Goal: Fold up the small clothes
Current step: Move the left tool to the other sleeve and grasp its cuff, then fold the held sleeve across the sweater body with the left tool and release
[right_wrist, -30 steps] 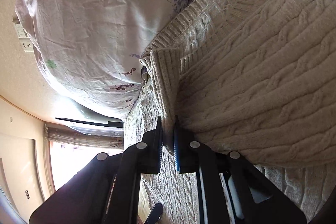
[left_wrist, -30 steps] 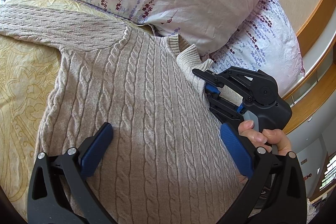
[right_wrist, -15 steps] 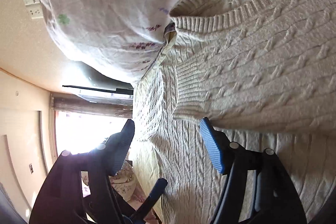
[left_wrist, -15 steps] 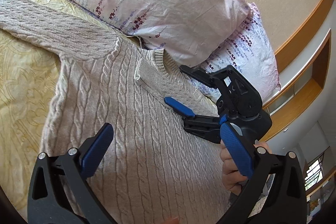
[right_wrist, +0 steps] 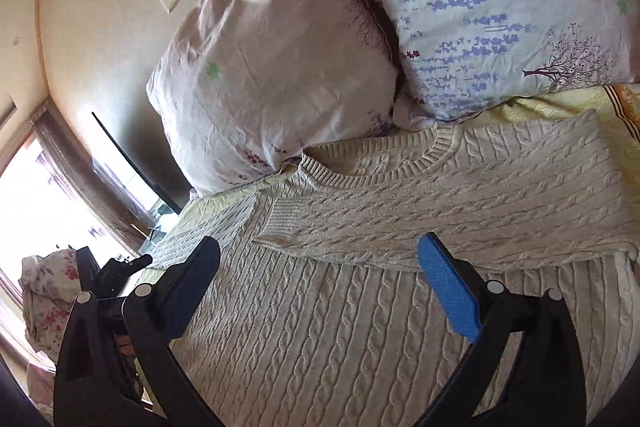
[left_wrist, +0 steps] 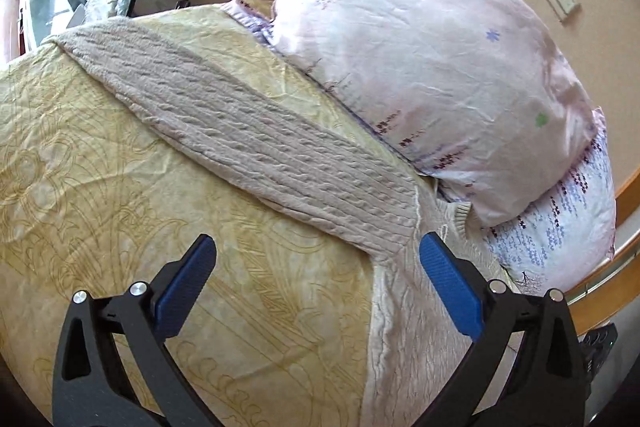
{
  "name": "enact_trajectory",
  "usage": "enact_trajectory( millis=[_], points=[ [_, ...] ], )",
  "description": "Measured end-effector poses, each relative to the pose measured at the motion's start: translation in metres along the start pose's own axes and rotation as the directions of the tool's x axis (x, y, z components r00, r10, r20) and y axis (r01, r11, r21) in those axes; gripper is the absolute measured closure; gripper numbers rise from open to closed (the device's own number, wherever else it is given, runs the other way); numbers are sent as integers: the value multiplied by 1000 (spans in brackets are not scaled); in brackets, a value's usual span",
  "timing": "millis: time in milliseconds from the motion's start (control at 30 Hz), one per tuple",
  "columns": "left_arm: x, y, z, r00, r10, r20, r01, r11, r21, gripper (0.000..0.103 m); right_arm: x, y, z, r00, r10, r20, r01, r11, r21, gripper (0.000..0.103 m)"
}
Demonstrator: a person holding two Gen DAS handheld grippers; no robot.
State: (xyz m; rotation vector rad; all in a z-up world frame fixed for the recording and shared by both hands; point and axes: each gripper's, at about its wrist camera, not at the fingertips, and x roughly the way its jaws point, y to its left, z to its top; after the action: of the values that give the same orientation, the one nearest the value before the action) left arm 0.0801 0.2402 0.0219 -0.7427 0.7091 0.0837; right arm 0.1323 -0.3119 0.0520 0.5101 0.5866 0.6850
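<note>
Centrally, one cable-knit sweater (right_wrist: 360, 307) lies flat on the bedspread (left_wrist: 120, 187), one sleeve (right_wrist: 460, 219) folded across its chest, one sleeve (left_wrist: 240, 139) outstretched. Two pillows (right_wrist: 272, 67) fill the upper frame. Two grippers, left (left_wrist: 316, 279) and right (right_wrist: 320, 275), gape empty; the right's jaws have just opened.

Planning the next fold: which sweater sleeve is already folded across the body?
The sleeve in the right wrist view, lying across the chest just below the collar. The other sleeve stretches out over the yellow bedspread, unfolded.

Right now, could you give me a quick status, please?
Both tools open, empty; right tool just released. Sweater: one sleeve folded across, other sleeve still out. Nothing blocking.
</note>
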Motion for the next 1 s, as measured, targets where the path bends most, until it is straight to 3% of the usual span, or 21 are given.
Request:
enact_trajectory(
  millis=[100, 200, 300, 467, 567, 633, 833, 1000],
  points=[
    [12, 17, 11, 997, -38, -61, 31, 992, -120, 2, 5, -17, -7, 996, 89, 5, -89, 993, 75, 2],
    [17, 27, 22, 998, -41, -48, 31, 981, -191, 4, 7, -24, -6, 992, 121, -21, -118, 985, 123, 2],
    [21, 43, 34, 999, -34, -14, 29, 958, -284, 21, 0, -25, -6, 992, 123, -13, -120, 985, 123, 2],
    [26, 80, 48, 998, -34, 50, 52, 894, -445, 65, -3, -28, -7, 989, 145, -2, -144, 979, 146, 2],
    [26, 98, 51, 997, -30, 70, 62, 858, -510, 85, -2, -27, -8, 989, 146, -6, -144, 980, 139, 2],
    [26, 102, 51, 997, -24, 73, 59, 855, -516, 91, -1, -25, -8, 988, 153, -9, -150, 979, 138, 2],
    [28, 94, 53, 995, -14, 100, 63, 862, -503, 95, -2, -20, -9, 987, 162, -15, -159, 981, 113, 2],
    [16, 65, 58, 979, -91, 182, 163, 886, -435, 96, -6, -17, -8, 985, 171, 2, -171, 980, 100, 2]
  ],
)
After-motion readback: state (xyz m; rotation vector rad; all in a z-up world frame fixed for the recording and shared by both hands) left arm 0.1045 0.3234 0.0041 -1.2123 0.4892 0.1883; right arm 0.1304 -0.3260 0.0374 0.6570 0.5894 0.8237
